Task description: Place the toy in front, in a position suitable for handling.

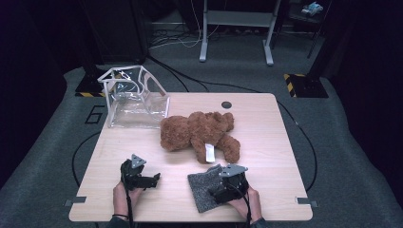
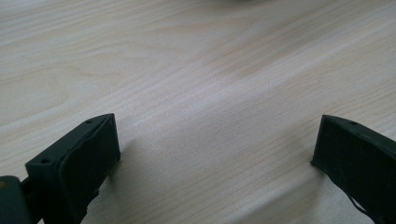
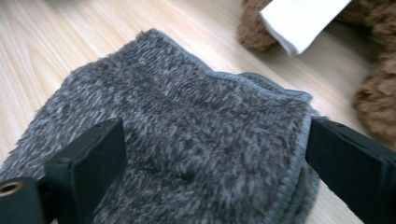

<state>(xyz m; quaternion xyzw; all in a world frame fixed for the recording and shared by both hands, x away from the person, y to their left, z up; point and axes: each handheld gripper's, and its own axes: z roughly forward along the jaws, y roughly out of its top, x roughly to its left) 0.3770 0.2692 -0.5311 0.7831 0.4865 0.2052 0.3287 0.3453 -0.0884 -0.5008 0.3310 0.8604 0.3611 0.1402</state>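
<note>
1. Jaws first, high view: right gripper (image 1: 219, 194) sits over the grey fuzzy fleece cloth (image 1: 202, 191) at the near edge of the light wooden table (image 1: 266, 123), jaws spread, nothing pinched. Left gripper (image 1: 151, 180) rests on bare wood to the left, near edge, jaws spread and empty. Brown plush teddy bear (image 1: 199, 133) lies mid-table, just beyond the cloth, with a white fabric tag (image 1: 209, 153) hanging off it toward the cloth. Clear plastic bag with white trim (image 1: 135, 102) stands open at the far left corner, well apart from the cloth.

2. Left gripper view: both black jaws wide apart, bare table between them, touching nothing but possibly the wood.

3. Right gripper view: jaws wide, straddling the cloth (image 3: 187, 140); its stitched hem runs along the far and right sides, by the right jaw. The right edge looks folded or doubled. Bear's fur and white tag (image 3: 301, 21) lie just beyond it.

4. Handling judgement: cloth looks light, soft and floppy, will droop and fold when lifted, not fragile, pile gives decent grip. Best hold is probably the doubled hemmed edge or a corner; a flat pinch mid-cloth could slide off or just bunch fibres.
</note>
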